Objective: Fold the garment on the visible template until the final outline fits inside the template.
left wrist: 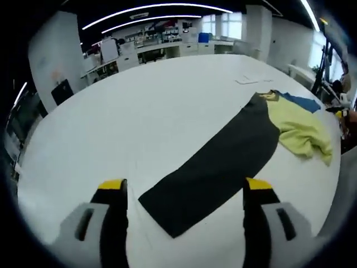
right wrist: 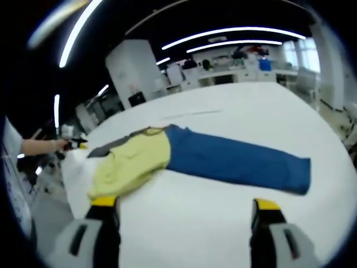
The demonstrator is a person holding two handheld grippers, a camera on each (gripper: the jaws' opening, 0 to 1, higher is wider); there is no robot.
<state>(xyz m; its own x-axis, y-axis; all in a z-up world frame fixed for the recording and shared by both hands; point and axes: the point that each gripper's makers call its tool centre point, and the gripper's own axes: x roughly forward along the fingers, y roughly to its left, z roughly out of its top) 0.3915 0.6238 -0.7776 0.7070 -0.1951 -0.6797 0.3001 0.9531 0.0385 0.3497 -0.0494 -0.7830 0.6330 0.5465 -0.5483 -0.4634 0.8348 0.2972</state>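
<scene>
Soft, limp cloth: the garment (left wrist: 217, 162) lies flat on the white table (left wrist: 139, 123), black leg towards my left gripper (left wrist: 184, 192), blue leg (right wrist: 234, 159) towards my right gripper (right wrist: 187, 209); both jaws open, empty; I'd pinch hem corners.

Matt cloth garments (left wrist: 217, 162) lie on a smooth, matt white table (left wrist: 139, 117).

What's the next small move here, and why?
Probably lower the left gripper onto the near end of the dark garment and pinch it. Both grippers hover open and empty, the right gripper included, and the dark, yellow and blue garments lie unfolded on the table.
</scene>
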